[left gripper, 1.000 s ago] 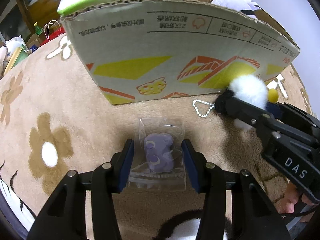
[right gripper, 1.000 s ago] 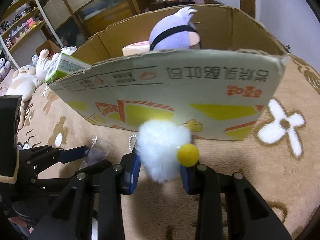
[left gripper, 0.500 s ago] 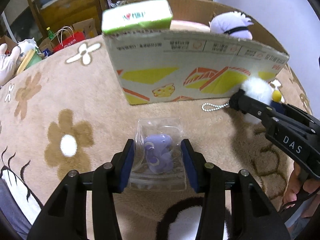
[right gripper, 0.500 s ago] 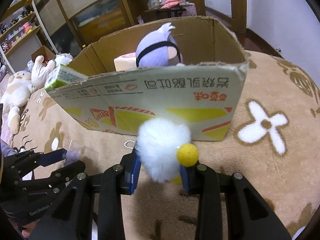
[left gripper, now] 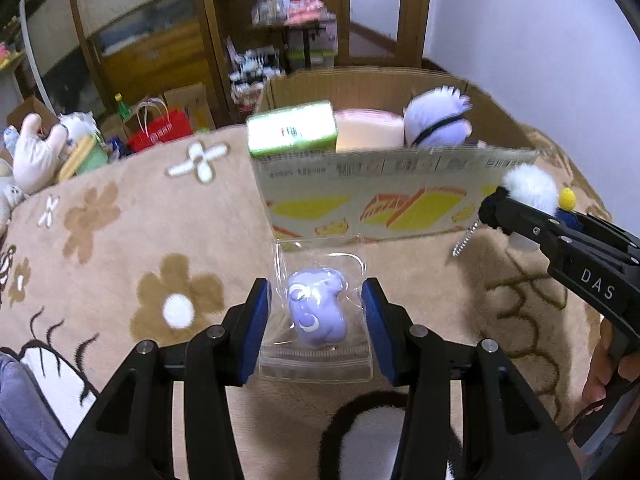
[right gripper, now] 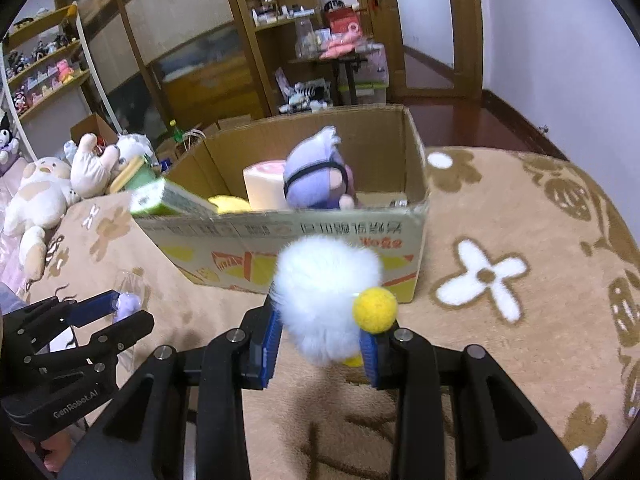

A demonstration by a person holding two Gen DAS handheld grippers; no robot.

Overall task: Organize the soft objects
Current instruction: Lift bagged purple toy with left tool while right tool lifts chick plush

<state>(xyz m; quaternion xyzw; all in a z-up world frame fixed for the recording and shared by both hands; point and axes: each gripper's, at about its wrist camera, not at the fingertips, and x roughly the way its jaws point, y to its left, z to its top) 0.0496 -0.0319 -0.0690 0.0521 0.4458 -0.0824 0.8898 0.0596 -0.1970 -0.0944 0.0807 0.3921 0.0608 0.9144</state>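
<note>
My left gripper is shut on a clear plastic bag with a purple soft toy and holds it above the carpet, short of the cardboard box. My right gripper is shut on a white fluffy pom-pom toy with a yellow ball and a bead chain. It is raised in front of the box. The box holds a purple plush, a pink pack and a green tissue pack. The left gripper also shows in the right wrist view.
A tan flower-patterned carpet covers the surface. Plush toys lie at the far left edge. Wooden shelves and a cabinet stand behind the box, and a white wall is on the right.
Both grippers have risen and pulled back with their toys. The box now sits lower and farther in both views, and its inside shows.
</note>
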